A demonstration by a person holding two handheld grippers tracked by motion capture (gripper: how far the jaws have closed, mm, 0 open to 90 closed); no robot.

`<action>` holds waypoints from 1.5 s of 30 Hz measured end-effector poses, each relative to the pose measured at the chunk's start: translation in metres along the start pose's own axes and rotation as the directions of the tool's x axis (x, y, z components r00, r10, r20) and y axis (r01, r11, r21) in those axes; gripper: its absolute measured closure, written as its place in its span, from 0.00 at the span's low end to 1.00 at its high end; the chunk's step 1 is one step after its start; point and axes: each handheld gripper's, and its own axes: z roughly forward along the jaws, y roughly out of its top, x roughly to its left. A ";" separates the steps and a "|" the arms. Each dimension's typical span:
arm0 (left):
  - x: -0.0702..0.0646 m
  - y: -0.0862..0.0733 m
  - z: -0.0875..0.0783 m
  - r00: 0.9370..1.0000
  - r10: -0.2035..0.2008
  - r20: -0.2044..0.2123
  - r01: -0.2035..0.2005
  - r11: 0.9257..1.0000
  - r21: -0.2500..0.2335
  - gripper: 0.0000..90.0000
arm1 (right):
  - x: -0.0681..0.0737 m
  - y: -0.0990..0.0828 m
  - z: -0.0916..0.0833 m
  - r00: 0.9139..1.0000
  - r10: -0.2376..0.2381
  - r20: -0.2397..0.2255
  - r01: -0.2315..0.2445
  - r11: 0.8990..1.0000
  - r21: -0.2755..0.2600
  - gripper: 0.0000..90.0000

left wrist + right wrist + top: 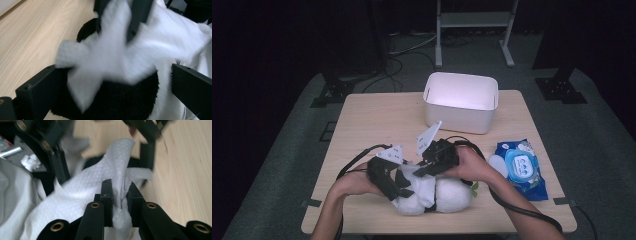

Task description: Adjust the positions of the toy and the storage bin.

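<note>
The surface (377, 115) lies bare along its left side and across the far left corner, giving open passage there. The bin (460, 102) blocks the far middle. The wipes pack (522, 169) sits on the right edge. The plush (432, 192) crowds the near middle, with both grippers over it.

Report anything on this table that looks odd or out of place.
Nothing is spilled or broken. The plush toy lies on its side at the near edge while the right tongs pinch a white wipe against it. The wipes pack lies slightly askew; the white bin stands upright.
</note>
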 end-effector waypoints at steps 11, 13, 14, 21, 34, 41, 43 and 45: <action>0.000 0.002 0.002 1.000 -0.004 0.008 0.004 1.000 -0.001 0.00 | 0.000 -0.049 -0.038 0.995 0.093 0.033 -0.094 0.995 0.033 0.87; -0.002 0.004 0.004 1.000 0.005 0.009 -0.005 1.000 -0.002 0.00 | 0.002 -0.053 -0.038 0.994 0.106 0.033 -0.107 0.994 0.030 0.87; -0.003 0.005 0.005 1.000 0.011 0.009 -0.011 1.000 0.004 0.00 | 0.002 -0.055 -0.036 0.994 0.109 0.032 -0.109 0.994 0.027 0.87; -0.006 0.011 0.013 0.999 0.036 0.017 -0.036 0.999 0.030 0.00 | 0.005 -0.059 -0.024 0.993 0.119 0.018 -0.119 0.993 0.012 0.87; -0.017 0.024 0.031 0.994 0.105 -0.031 -0.101 0.990 0.103 0.09 | 0.004 -0.057 -0.013 0.993 0.115 0.013 -0.115 0.993 0.015 0.88; -0.005 0.027 0.021 0.993 0.107 -0.050 -0.106 0.994 0.026 0.37 | -0.011 -0.062 -0.021 0.988 0.154 0.021 -0.154 0.988 0.001 0.88; 0.002 0.031 0.018 0.994 0.097 -0.043 -0.097 0.995 -0.007 0.41 | -0.017 -0.061 -0.023 0.987 0.155 0.040 -0.155 0.988 0.008 0.88; 0.009 0.036 0.017 0.994 0.095 -0.045 -0.096 0.995 -0.029 0.45 | -0.025 -0.061 -0.027 0.984 0.170 0.050 -0.171 0.985 0.006 0.88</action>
